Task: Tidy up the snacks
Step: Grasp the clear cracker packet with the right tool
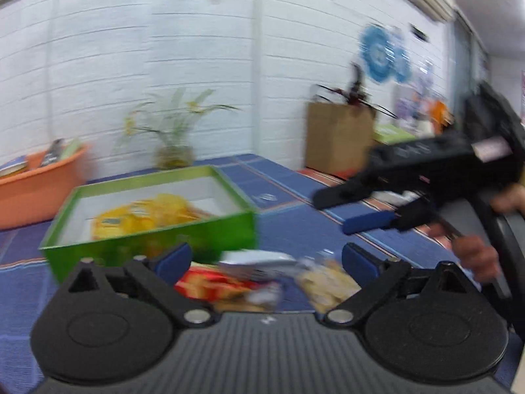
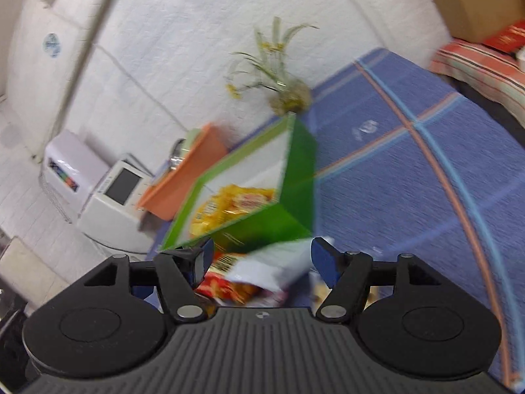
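The left gripper (image 1: 265,259), black with blue pads, has its jaws spread wide and nothing pinched between them; it hangs low over a small heap of loose snack packets. The right gripper (image 2: 261,256) is likewise wide apart and empty, though in its own view a white packet (image 2: 275,264) lies in the gap between its fingers without either pad pressing on it. From the left wrist view the right gripper shows side-on, carried by a person's hand (image 1: 475,256) at the right edge.

The heap lies on the blue woven tablecloth (image 1: 295,223) just in front of the box: a red and yellow crinkled snack packet (image 1: 210,284), a white and silver packet (image 1: 259,261), and a pale clear bag of biscuit-like pieces (image 1: 328,282). Motion blur makes their labels unreadable.

Just behind them stands the green cardboard box with a white lining (image 1: 183,239), open at the top. Yellow snack packets (image 1: 151,216) already lie inside it.

Farther out sit an orange plastic tub (image 1: 39,190), a small potted plant with thin leaves (image 1: 174,131), and a brown paper bag (image 1: 338,134) by the white brick wall.

By my reading the job is part done: some snacks are boxed, at least three remain on the cloth, and neither tool has one in hand.
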